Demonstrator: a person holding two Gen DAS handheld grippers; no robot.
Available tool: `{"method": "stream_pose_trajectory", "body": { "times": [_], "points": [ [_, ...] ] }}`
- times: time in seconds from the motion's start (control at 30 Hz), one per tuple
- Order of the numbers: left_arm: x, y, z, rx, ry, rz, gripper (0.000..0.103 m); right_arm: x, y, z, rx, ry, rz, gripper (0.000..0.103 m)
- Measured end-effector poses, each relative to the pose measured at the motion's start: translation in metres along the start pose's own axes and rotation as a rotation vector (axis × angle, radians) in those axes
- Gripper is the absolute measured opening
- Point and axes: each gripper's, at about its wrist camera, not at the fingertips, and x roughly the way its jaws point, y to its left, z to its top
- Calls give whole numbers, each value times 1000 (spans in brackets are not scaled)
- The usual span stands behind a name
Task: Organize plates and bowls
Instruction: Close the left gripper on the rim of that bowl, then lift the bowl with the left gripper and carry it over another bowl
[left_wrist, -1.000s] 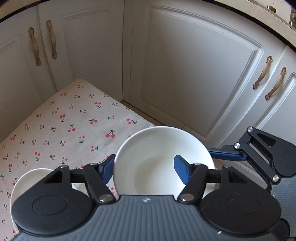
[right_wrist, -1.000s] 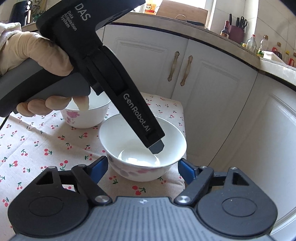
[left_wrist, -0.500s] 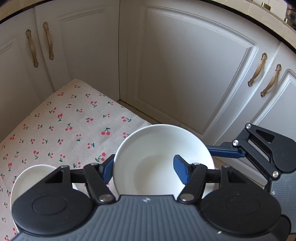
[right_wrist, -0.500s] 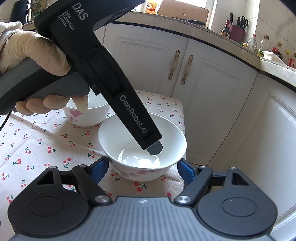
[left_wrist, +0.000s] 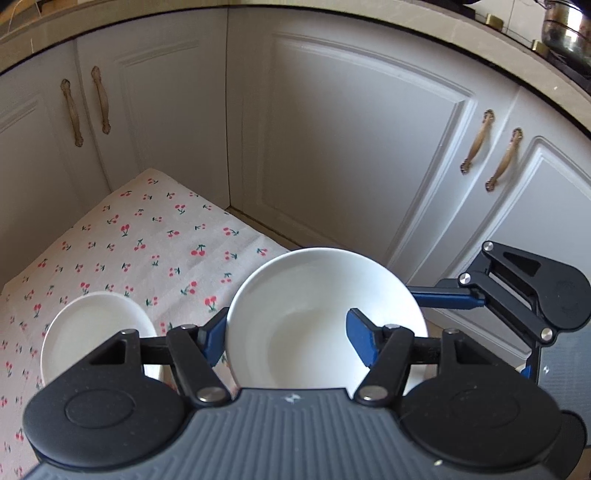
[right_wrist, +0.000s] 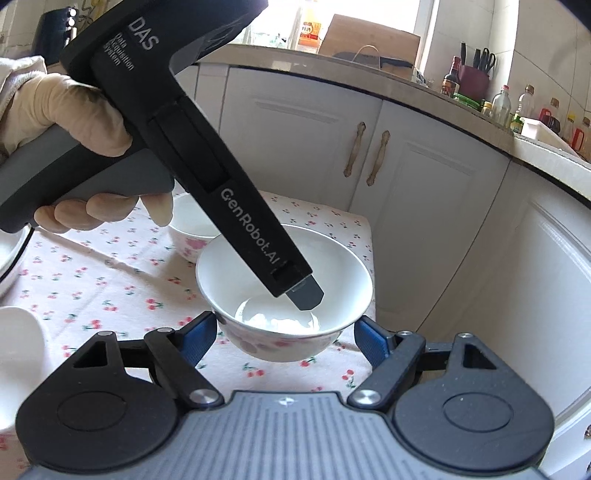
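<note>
A white bowl with pink flowers (right_wrist: 284, 295) is lifted above the cherry-print cloth (right_wrist: 110, 288). My left gripper (left_wrist: 286, 341) is shut on its rim, one finger inside the bowl (left_wrist: 317, 314) and one outside; the inside finger (right_wrist: 304, 295) shows in the right wrist view. My right gripper (right_wrist: 286, 334) is open, its jaws on either side of the bowl and not touching it. A second flowered bowl (right_wrist: 192, 225) stands behind on the cloth. A smaller white bowl (left_wrist: 94, 328) sits on the cloth to the left.
White cabinet doors (left_wrist: 351, 147) with brass handles (left_wrist: 476, 142) stand close behind the table. The table's right edge (right_wrist: 371, 258) lies just beyond the held bowl. White dishes show at the left edge (right_wrist: 14, 354). The counter (right_wrist: 461, 88) holds bottles and a knife block.
The left gripper has lifted the bowl off the cloth and raised it steadily. The right gripper stayed open around it.
</note>
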Motion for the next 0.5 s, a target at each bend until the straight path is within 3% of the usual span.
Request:
{"method": "stream_pose_trajectory", "body": {
  "times": [0.5],
  "points": [
    [-68,-31,-52,-3,-39,19,65,-65,49,-8,31,-20,48,85]
  ]
}}
